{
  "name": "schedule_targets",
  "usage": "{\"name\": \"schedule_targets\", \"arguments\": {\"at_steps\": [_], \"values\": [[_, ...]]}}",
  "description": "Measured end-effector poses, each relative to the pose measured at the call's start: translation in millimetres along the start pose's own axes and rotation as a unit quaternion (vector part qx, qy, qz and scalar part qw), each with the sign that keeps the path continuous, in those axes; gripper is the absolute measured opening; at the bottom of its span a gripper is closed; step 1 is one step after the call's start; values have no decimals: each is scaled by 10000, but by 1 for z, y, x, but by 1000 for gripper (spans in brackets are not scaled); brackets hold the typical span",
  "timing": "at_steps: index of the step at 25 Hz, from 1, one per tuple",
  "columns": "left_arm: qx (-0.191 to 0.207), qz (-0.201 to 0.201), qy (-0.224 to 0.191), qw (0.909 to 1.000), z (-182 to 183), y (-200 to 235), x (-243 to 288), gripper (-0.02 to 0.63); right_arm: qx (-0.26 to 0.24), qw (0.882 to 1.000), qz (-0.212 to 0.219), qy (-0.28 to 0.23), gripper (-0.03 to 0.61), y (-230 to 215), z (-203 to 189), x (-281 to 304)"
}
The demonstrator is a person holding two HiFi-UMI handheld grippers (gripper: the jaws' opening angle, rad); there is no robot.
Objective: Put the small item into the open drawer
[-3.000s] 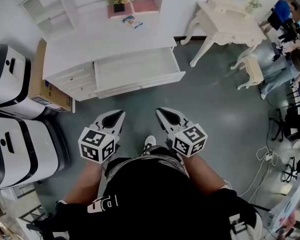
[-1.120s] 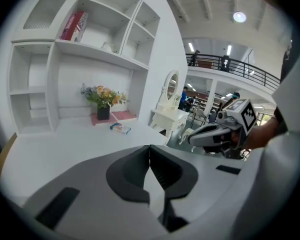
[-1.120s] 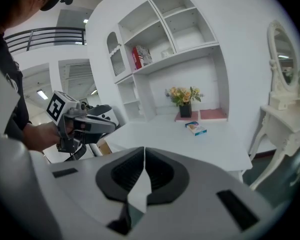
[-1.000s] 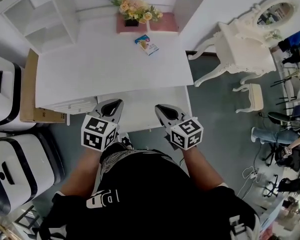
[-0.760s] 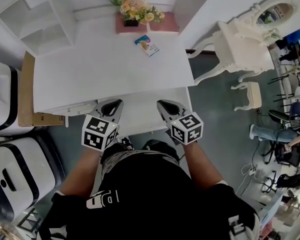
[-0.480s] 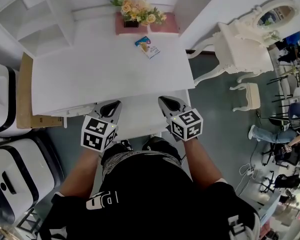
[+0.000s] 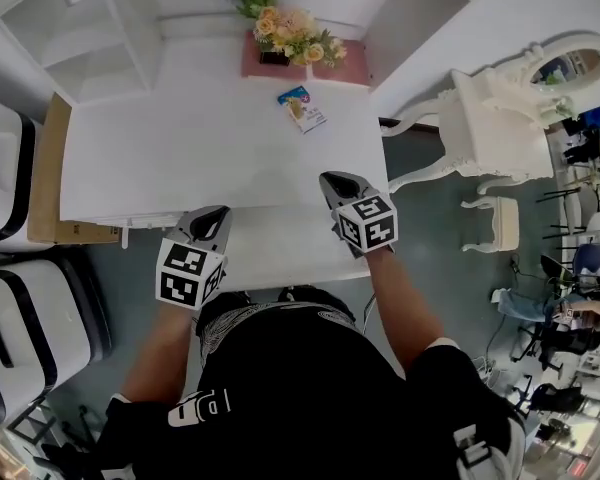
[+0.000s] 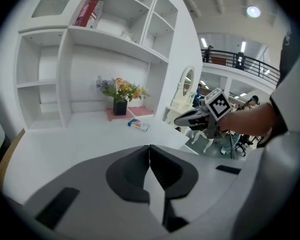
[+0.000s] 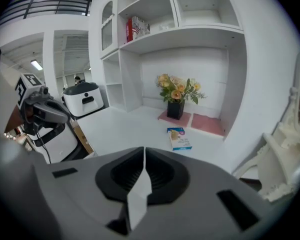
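The small item, a blue and white packet [image 7: 302, 108], lies flat on the white desk top [image 7: 180, 158], in front of the flowers. It also shows in the left gripper view as the packet [image 8: 139, 125] and in the right gripper view as the packet [image 9: 179, 138]. The open drawer [image 7: 280, 248] juts out under the desk's near edge. Over the drawer's right end my right gripper [image 7: 332, 180] is shut and empty [image 9: 143, 150], tips at the desk edge, well short of the packet. My left gripper [image 7: 212, 218] is shut and empty [image 8: 149, 149] at the drawer's left corner.
A vase of flowers [image 7: 295, 33] on a pink mat stands at the desk's back, with white shelves [image 7: 70, 28] to the left. An ornate white dressing table [image 7: 500, 118] and stool [image 7: 505, 223] stand right. White machines [image 7: 20, 318] and a cardboard box [image 7: 42, 168] lie left.
My right gripper has moved forward from over the drawer to the desk's near edge, closer to the packet. The left gripper has shifted a little left and back. Both stayed shut.
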State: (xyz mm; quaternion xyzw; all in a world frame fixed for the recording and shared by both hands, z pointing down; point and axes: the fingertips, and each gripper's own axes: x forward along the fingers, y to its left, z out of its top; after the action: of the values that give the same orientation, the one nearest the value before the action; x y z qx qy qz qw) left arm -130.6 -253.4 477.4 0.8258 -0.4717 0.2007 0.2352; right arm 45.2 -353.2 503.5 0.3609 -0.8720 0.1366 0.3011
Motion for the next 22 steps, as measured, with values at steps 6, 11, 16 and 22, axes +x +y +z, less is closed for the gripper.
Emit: {"name": "schedule_targets", "arguments": {"at_steps": [6, 11, 16, 22], "values": [[-138, 287, 22, 9995, 4, -1, 5, 15, -422, 9986, 147, 298, 38, -35, 3, 49], [-233, 510, 261, 9981, -4, 1, 11, 15, -621, 9970, 210, 403, 88, -61, 7, 90], [-536, 777, 368, 9949, -12, 6, 8, 15, -897, 9922, 158, 851, 137, -96, -6, 146], [-768, 1174, 455, 9891, -23, 19, 1, 15, -746, 9919, 91, 1028, 181, -131, 5, 194]]}}
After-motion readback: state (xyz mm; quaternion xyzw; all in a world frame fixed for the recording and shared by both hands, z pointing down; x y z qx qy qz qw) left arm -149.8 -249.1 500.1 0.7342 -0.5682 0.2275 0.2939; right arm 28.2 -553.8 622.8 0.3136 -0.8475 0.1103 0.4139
